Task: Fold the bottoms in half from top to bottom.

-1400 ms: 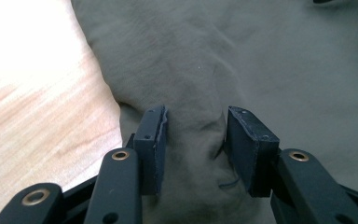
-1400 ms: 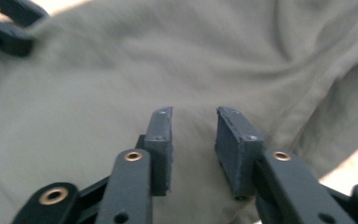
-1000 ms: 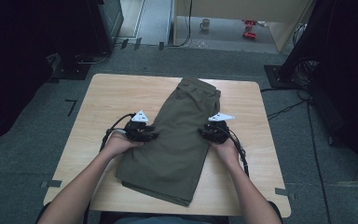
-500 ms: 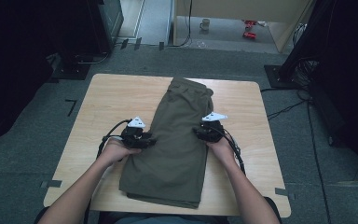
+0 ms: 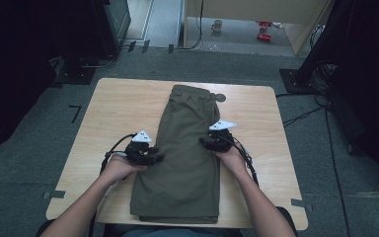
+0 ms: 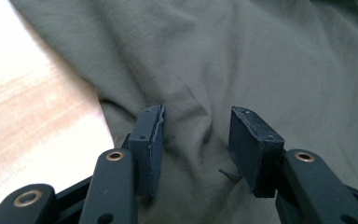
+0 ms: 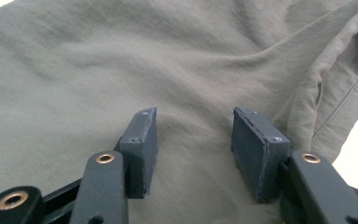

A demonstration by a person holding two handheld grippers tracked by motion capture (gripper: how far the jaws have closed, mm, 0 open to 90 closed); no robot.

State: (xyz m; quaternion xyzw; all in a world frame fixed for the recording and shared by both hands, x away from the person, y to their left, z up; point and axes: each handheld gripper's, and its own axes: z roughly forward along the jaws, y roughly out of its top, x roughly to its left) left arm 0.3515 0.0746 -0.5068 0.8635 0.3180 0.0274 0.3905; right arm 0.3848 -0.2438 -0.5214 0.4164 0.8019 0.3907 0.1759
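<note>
Both grippers, left [image 5: 154, 157] and right [image 5: 208, 143], have just been opening; jaws stand half apart over the shorts [image 5: 185, 153], gripping nothing. The shorts lie folded mid-table [image 5: 118, 108]. Dragging pads could wrinkle the fold.

Dim overhead view, dark surroundings; bright tabletop glare in close-ups

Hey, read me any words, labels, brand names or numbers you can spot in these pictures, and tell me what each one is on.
No readable text anywhere.
Olive shorts: plain cloth, with no label, tag or print visible in the high view or either gripper view.
Wooden table: no writing; a small dark round mark near the waistband carries nothing legible.
Mug on the floor beyond: too small to tell whether it bears any print.
Red items on the floor: too small and blurred to read.
</note>
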